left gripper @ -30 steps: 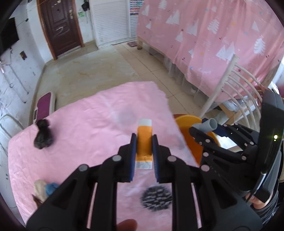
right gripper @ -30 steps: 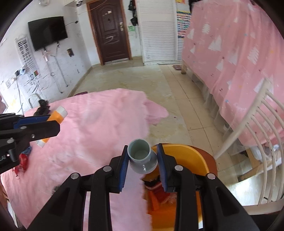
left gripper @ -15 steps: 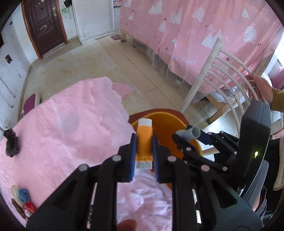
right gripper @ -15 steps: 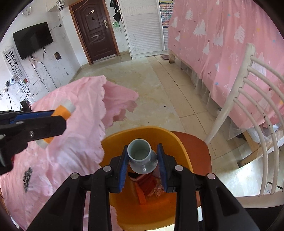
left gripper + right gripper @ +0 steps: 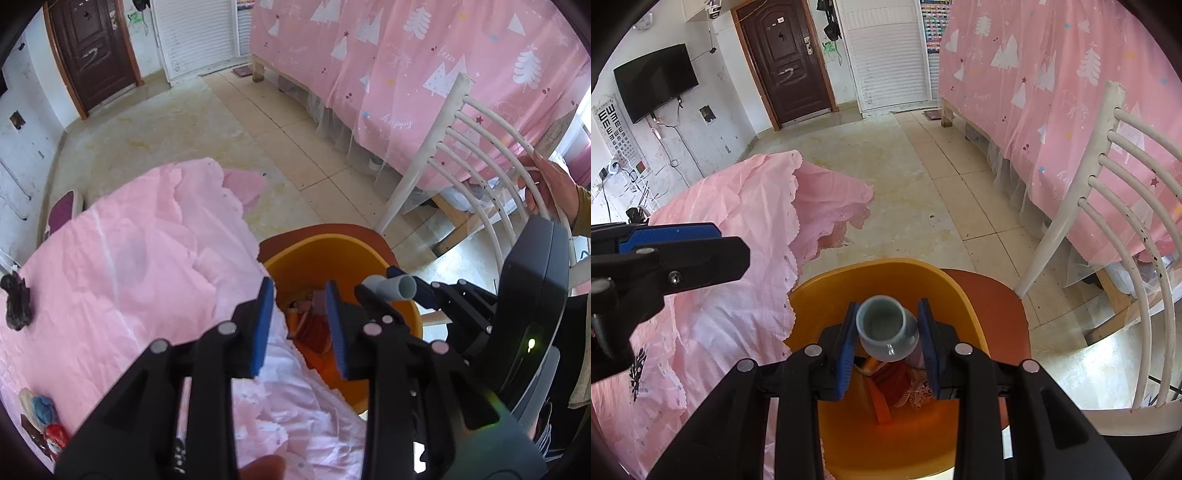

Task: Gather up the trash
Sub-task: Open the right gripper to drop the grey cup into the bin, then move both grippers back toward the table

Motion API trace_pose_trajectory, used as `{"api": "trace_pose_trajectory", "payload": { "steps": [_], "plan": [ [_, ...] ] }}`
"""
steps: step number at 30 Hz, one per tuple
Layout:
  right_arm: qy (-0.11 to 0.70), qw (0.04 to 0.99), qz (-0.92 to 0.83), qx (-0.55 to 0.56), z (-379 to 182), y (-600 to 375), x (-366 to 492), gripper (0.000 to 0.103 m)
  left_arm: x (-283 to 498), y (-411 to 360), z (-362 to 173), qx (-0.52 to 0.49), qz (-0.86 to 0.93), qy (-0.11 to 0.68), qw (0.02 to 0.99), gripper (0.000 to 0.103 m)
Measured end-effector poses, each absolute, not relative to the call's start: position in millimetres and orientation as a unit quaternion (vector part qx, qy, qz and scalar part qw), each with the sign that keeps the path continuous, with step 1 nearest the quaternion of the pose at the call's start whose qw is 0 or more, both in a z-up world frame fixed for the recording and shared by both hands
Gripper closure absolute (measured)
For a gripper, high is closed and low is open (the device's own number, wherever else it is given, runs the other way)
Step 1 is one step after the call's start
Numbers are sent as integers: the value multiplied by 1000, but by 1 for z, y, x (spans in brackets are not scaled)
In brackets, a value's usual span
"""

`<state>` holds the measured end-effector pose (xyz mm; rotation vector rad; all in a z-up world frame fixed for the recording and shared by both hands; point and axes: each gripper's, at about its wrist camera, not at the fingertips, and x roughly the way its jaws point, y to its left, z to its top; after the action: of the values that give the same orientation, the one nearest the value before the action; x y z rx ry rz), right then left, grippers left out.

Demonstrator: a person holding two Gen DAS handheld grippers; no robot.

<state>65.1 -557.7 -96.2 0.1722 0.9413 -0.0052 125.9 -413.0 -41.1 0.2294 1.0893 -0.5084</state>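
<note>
Left wrist view: my left tool [image 5: 300,325] hangs over the near rim of the orange bin [image 5: 334,254], its blue pads [image 5: 260,328] spread apart with nothing between them. Down in the bin lies a heap of trash [image 5: 310,325] — reddish and pinkish scraps, too jumbled for me to name singly. To the left the desk wears a pink cloth [image 5: 140,280]; a small black lump [image 5: 16,302] lies at its far left edge, and a cluster of blue, red and pale bits [image 5: 40,417] sits at the lower left. My right tool [image 5: 400,291] shows just to the right, carrying a grey cup [image 5: 393,288] above the bin's far side.

From the right wrist, my right tool [image 5: 886,343] is clamped on that grey cup [image 5: 886,332], mouth turned toward the camera, both pads pressed against its sides. It hovers directly over the orange bin [image 5: 871,269], with the red and orange trash [image 5: 894,387] visible below it. The bin stands on a brown seat of a white chair [image 5: 1108,206], just beside the drooping edge of the pink cloth [image 5: 750,229]. My left tool [image 5: 670,240] reaches in from the left edge — its gap is hidden from this side.
</note>
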Motion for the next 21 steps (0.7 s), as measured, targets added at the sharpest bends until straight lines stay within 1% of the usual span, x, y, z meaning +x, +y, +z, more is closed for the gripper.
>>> {"api": "trace_pose_trajectory", "payload": {
  "steps": [14, 21],
  "plan": [
    [444, 893, -9, 68, -73, -535, 69, 81, 120, -362, -8, 91, -228, 485, 839, 75],
    [432, 901, 1, 49, -52, -508, 76, 80, 126, -323, 6, 80, -205, 474, 853, 67]
  ]
}}
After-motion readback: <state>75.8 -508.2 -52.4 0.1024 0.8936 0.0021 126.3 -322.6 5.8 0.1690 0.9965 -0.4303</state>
